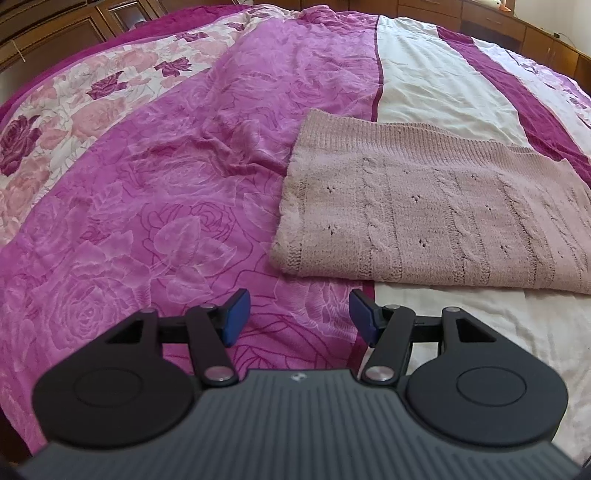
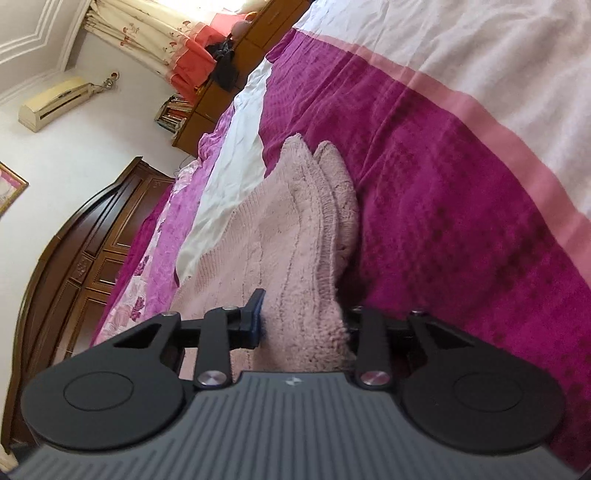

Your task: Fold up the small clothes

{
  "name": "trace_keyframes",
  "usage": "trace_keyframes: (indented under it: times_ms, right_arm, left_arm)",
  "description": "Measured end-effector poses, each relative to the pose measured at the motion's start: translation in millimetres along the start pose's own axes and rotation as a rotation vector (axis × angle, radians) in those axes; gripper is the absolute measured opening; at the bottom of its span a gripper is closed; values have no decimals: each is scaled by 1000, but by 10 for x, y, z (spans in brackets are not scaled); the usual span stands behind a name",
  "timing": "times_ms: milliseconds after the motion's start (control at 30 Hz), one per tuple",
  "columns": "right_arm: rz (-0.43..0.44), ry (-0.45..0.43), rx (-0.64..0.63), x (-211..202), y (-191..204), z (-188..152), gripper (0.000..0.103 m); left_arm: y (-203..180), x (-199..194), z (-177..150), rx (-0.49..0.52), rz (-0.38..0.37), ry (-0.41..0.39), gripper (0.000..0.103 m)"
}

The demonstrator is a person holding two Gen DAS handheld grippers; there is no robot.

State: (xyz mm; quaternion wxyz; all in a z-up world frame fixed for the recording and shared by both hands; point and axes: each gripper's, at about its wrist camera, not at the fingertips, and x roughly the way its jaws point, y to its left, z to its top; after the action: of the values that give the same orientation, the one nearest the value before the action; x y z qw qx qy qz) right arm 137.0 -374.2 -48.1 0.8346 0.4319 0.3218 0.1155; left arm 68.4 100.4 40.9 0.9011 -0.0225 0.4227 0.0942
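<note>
Left wrist view is filled mostly by the bed (image 1: 155,192), spread with a cover of magenta rose print, white bands and dark purple stripes that runs from the lower edge to the top of the frame. On it, in the right half of the frame, lies the sweater (image 1: 436,214), a dusty pink cable knit folded into a flat oblong, its near edge doubled over and its left edge straddling the line between magenta and white cloth. Wooden cupboards (image 1: 55,22) show along the upper left edge. At the bottom centre the left gripper (image 1: 298,319) hangs above the cover, just short of the sweater's near left corner, its blue-padded fingers (image 1: 234,319) spread wide apart with nothing between them. Right wrist view is tilted: the bed slants across the upper right, a dark wardrobe (image 2: 85,266) stands at the left, and an air conditioner (image 2: 55,103) and curtain (image 2: 147,33) sit at the upper left. At lower centre the right gripper (image 2: 306,325) has its fingers pinching a thick bunched edge of the sweater (image 2: 288,229); only the left blue pad is visible, the other hidden behind the knit.
</note>
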Motion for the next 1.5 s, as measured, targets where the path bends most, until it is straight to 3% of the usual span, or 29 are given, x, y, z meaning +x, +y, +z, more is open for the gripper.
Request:
trace_keyframes:
  times_ms: [567, 1100, 1500]
  right_arm:
    - [-100, -100, -68, -52, 332, -110, 32]
    - [-70, -133, -406, -15, 1619, -95, 29]
    - [0, -51, -615, 415, 2806, -590, 28]
  left_arm:
    - [160, -96, -19, -33, 22, 11, 61]
    - [404, -184, 4, -19, 27, -25, 61]
    - [823, -328, 185, -10, 30, -84, 61]
